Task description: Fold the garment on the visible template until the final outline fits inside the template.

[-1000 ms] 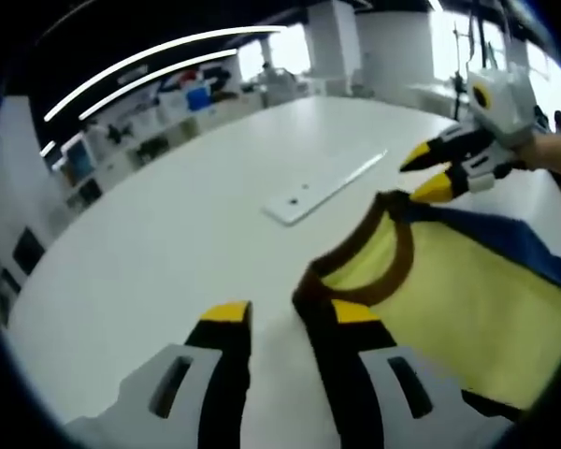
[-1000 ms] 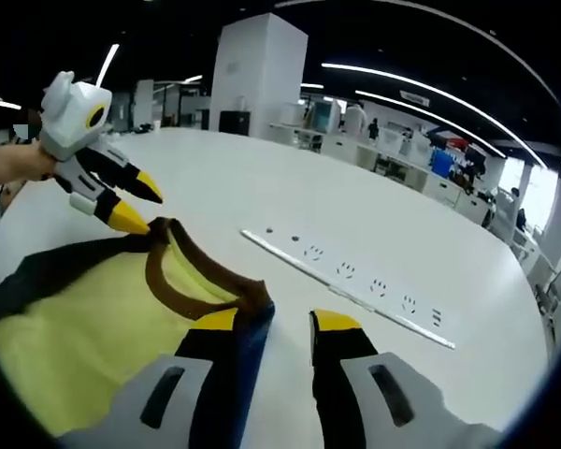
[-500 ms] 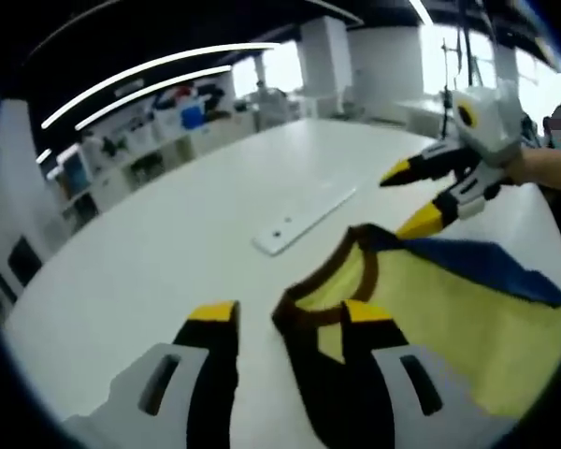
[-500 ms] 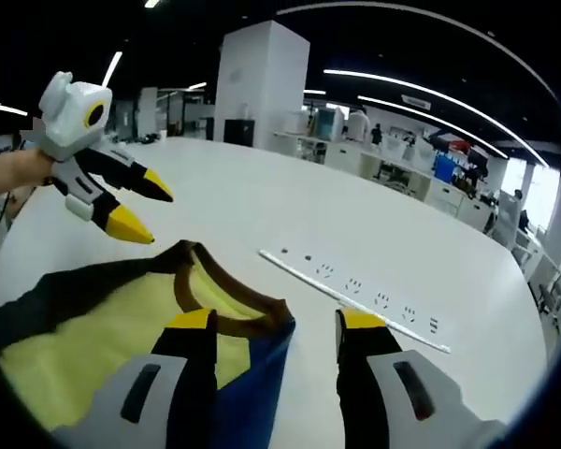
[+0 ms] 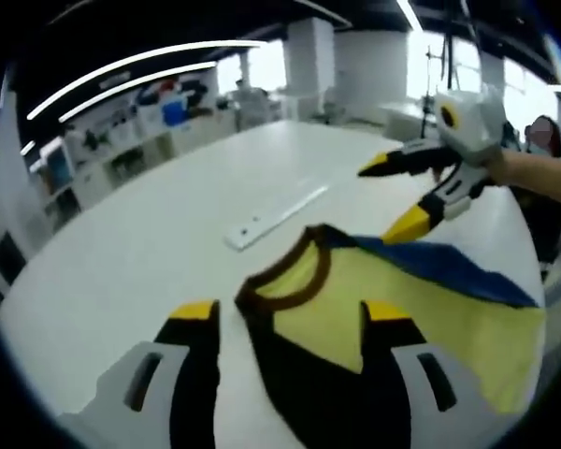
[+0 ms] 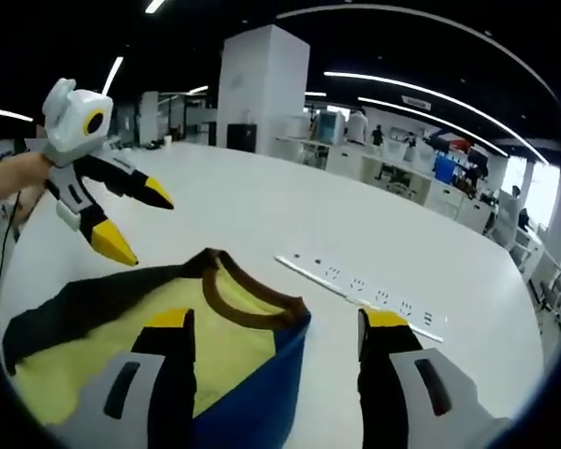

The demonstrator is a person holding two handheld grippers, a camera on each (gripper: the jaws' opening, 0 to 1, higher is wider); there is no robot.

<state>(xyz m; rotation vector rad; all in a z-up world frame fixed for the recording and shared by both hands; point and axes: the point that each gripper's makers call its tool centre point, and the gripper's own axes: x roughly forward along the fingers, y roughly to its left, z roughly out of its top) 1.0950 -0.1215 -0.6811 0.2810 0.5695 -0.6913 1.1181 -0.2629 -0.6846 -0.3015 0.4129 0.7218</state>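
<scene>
A yellow shirt with a brown collar lies flat on the white table. One shoulder is black and the other blue. My left gripper stands wide open over the black shoulder near the collar, holding nothing. My right gripper hovers open just past the blue shoulder. In the right gripper view the shirt spreads below my open right gripper. There the left gripper hangs open above the black sleeve.
A white socket strip is set into the table beyond the collar, also visible as the strip in the right gripper view. A person's hand holds the right gripper. Office desks and shelves stand far behind.
Both grippers' jaws have spread wider and drawn back from the collar edge. The other gripper in each view has lifted slightly off the shirt, which lies flatter.
</scene>
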